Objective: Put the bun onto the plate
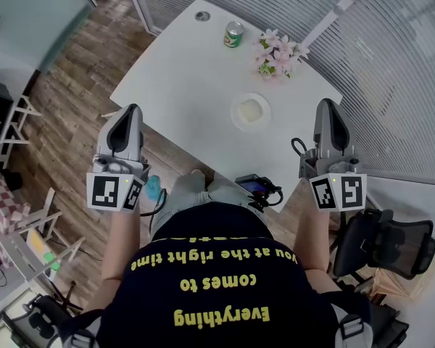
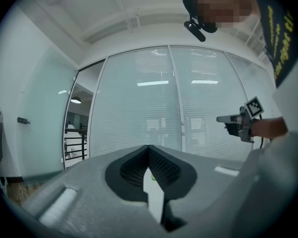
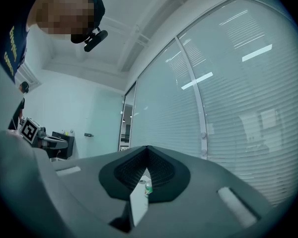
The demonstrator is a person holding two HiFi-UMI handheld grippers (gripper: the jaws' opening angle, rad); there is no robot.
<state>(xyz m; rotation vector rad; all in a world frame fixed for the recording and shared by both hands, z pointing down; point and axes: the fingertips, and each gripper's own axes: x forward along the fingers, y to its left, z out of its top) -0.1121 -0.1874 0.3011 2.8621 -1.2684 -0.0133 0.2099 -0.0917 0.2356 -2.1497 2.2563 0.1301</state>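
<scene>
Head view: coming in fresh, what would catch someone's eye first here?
The left gripper and right gripper stand out first, held level on either side of the person, both shut and empty. Between them on the white table sits a plate with what looks like the pale bun on it. Beyond it, at the table's far side, are a green can and pink flowers.
</scene>
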